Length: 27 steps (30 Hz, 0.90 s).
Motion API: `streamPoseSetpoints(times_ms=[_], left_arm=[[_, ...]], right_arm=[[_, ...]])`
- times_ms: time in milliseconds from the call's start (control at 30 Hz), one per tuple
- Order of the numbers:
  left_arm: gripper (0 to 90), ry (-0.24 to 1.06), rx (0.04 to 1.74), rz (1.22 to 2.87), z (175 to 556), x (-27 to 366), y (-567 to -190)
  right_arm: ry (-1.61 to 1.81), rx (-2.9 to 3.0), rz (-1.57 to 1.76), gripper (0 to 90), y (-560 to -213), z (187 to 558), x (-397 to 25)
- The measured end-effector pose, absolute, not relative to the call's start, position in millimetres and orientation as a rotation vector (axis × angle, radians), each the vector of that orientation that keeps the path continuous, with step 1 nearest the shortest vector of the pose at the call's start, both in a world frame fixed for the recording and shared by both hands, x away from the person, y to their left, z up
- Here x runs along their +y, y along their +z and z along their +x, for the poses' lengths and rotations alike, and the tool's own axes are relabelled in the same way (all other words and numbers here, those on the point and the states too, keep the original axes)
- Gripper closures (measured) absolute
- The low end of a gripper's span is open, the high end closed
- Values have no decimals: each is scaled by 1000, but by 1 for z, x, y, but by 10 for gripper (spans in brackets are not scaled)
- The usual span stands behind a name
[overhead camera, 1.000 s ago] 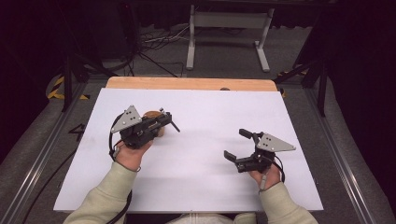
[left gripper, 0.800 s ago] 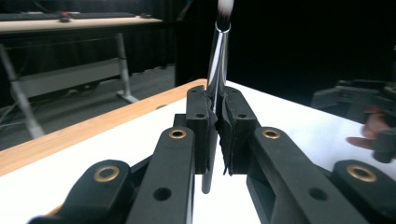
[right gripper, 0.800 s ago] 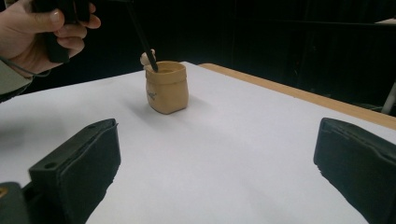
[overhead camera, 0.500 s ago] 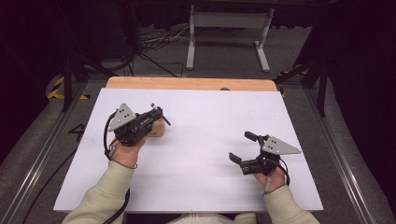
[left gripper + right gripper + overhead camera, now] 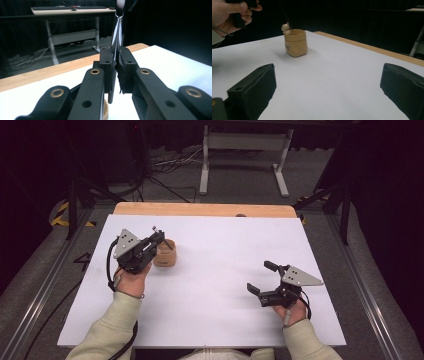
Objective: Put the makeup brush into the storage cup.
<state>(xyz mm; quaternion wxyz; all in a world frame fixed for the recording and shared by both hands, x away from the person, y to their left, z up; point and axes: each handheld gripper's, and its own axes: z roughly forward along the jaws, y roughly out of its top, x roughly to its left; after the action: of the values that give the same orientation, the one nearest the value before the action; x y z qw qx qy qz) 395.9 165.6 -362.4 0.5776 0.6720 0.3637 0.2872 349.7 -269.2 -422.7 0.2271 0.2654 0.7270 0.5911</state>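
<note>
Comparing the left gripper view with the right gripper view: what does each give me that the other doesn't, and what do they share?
Left gripper view alone: the left gripper clamped on a thin brush, silver ferrule and bristle tip pointing up, handle end hanging below the jaws. Right gripper view alone: the tan pot seen whole and upright, and the right gripper wide open, holding nothing. Both: the white sheet and the wooden table edge.

Ahead of you: white table top (image 5: 215,285) with wooden far edge (image 5: 200,210), grey carpet (image 5: 240,180), white desk frame (image 5: 245,150), cables (image 5: 165,165), dark surroundings.
</note>
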Motion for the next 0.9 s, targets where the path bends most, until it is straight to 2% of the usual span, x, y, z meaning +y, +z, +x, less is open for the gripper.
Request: streamPoseSetpoints(times_ms=[367,900], left_arm=[[829,741,901,1557,399,167,-366],[827,708,905,1584,413,170,-384]], right_arm=[[1628,2002,735,9,-423,349,-269],[1631,2004,734,9,-422,348,-270]])
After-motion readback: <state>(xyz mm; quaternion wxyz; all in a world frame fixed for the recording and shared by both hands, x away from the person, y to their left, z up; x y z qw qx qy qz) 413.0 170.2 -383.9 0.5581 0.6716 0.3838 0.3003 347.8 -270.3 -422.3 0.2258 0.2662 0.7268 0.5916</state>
